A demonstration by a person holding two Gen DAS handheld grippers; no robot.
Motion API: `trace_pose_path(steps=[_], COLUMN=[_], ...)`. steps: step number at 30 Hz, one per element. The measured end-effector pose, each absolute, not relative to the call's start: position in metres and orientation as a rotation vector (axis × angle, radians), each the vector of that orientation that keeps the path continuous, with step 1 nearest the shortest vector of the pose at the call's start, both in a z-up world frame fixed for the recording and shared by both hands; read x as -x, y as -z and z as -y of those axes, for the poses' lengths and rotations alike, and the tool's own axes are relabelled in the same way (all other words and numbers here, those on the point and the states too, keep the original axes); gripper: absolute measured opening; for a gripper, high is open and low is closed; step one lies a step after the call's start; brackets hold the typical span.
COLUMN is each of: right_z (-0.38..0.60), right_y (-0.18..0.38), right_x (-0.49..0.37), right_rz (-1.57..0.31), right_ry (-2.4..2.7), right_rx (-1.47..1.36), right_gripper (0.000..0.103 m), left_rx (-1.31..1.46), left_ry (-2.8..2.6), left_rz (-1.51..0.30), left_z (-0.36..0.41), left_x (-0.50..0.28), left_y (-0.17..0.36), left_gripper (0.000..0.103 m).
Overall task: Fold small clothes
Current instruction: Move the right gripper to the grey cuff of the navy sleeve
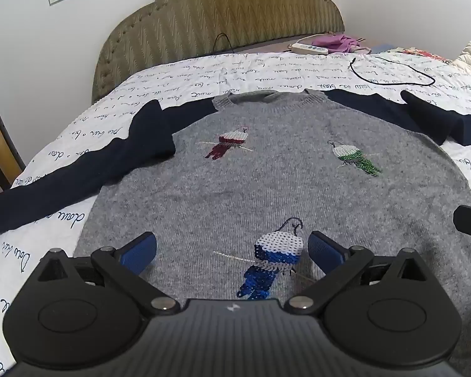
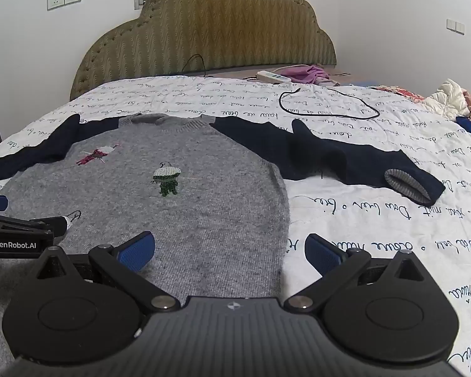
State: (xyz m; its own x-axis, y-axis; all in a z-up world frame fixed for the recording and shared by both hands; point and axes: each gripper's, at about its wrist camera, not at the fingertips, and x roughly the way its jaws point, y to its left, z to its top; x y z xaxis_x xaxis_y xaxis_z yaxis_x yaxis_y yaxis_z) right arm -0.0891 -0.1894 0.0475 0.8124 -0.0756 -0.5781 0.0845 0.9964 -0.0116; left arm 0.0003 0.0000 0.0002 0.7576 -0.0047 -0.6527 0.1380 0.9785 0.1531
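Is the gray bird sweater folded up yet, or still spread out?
Spread out. The sweater lies flat on the bed, front up, with both dark sleeves stretched sideways.

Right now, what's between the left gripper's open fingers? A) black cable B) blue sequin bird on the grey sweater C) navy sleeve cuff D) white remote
B: in the left wrist view the left gripper is wide open over the grey sweater, with the blue sequin bird lying between its pads; the sleeves, cable and remote all lie farther up the bed.
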Motion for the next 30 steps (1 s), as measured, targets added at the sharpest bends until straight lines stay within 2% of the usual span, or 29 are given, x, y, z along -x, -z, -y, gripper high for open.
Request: trace_pose_path(steps=[30], right_z=[0.186], right_y=[-0.042], right_x=[0.083], right_rz=[-0.607], right_ry=[0.069], right_rx=[0.036], right_gripper=[0.103], left_rx=[-0.195], left_ry=[0.098], left_rz=[-0.696], left_z=[0.005], left_x=[-0.007], left_y=[0.004], left_gripper=[0.103])
